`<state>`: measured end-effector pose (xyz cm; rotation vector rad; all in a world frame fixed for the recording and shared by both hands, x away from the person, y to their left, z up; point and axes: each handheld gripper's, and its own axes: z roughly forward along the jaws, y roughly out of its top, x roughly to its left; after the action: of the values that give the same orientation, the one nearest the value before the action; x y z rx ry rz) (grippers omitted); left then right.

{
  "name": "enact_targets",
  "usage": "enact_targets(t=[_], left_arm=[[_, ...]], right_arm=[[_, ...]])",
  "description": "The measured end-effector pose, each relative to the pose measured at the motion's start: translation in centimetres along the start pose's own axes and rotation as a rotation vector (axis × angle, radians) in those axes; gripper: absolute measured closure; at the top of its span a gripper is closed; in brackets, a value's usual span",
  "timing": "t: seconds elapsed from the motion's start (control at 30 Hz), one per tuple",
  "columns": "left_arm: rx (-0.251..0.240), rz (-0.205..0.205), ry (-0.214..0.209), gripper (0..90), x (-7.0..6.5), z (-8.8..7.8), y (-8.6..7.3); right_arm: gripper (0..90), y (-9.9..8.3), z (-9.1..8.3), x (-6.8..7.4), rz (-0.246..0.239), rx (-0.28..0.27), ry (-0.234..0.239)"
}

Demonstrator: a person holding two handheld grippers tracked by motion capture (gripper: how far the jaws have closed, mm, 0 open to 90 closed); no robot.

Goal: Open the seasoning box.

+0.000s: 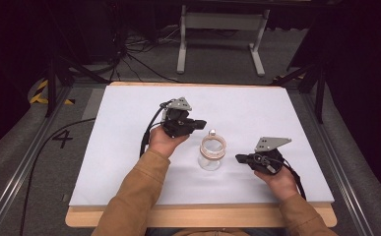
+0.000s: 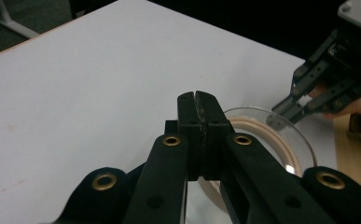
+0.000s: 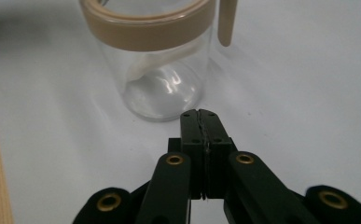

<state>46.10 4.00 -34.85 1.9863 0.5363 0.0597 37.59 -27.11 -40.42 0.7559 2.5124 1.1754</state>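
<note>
flanking the glass jar (image 1: 211, 152) mid-table (image 1: 276, 113) — left claw (image 1: 200, 123) and right claw (image 1: 240, 158) both closed, empty.

The person wore a tan, mustard-brown top with long sleeves (image 1: 134, 194) that reached the wrists on both arms. Each hand carried a black two-jaw tool. The left gripper (image 1: 201, 123) had a grey three-cornered plate (image 1: 180, 103) on top, dotted with small holes, and a black cable (image 1: 147, 129) looped from its back. The right gripper (image 1: 239, 158) bore a like grey plate (image 1: 271, 142) and a black cable (image 1: 296, 178) along the wrist. Close up, the jaws were matte black blocks with small dark screws on slim black link arms, each link pinned through brass-ringed holes (image 2: 171, 140). The right gripper's links showed the same brass eyelets (image 3: 174, 160).
</note>
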Motion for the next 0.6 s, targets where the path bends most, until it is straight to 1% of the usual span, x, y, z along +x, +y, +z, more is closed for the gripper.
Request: enact_targets(t=[0.07, 0.13, 0.17, 0.23, 0.27, 0.3, 0.33, 0.37, 0.43, 0.47, 0.53, 0.6], left_arm=[[0.005, -0.002, -0.017, 89.5, 0.3, 0.4, 0.2], [0.013, 0.001, -0.033, 89.5, 0.3, 0.8, 0.4], [0.005, 0.004, -0.036, 89.5, 0.3, 1.0, 0.5], [0.016, 0.012, -0.048, 89.5, 0.2, 1.6, 0.6], [0.016, 0.012, -0.048, 89.5, 0.2, 1.6, 0.6], [0.020, 0.022, -0.042, 89.5, 0.1, 2.0, 0.7], [0.034, 0.021, -0.041, 89.5, 0.1, 2.2, 0.7], [0.027, 0.018, -0.042, 89.5, 0.1, 2.5, 0.7], [0.046, 0.026, -0.040, 89.5, 0.1, 2.8, 0.7], [0.056, 0.022, -0.033, 89.5, 0.2, 3.0, 0.6], [0.055, 0.020, -0.032, 89.5, 0.4, 3.1, 0.5], [0.056, 0.002, -0.028, 89.5, 0.6, 3.1, 0.4]], right_arm=[[89.6, 0.1, 0.1, 0.8, -0.024, 0.010, -0.003], [89.6, 0.1, 0.1, 1.4, -0.029, 0.011, 0.005], [89.6, 0.1, 0.0, 1.6, -0.027, 0.007, 0.009], [89.6, -0.1, -0.1, 1.8, -0.021, 0.011, 0.009], [89.6, -0.1, -0.1, 1.8, -0.021, 0.011, 0.009], [89.6, -0.2, -0.1, 1.8, -0.016, 0.011, 0.009], [89.6, -0.3, -0.2, 1.9, -0.014, 0.008, 0.011], [89.6, -0.4, -0.4, 1.9, -0.008, 0.006, 0.009], [89.6, -0.5, -0.6, 1.8, 0.000, -0.002, 0.011], [89.6, -0.5, -0.7, 1.8, 0.004, -0.006, 0.013], [89.6, -0.5, -0.7, 1.8, 0.006, -0.010, 0.014], [89.6, -0.4, -0.6, 1.9, -0.003, -0.006, 0.015]])
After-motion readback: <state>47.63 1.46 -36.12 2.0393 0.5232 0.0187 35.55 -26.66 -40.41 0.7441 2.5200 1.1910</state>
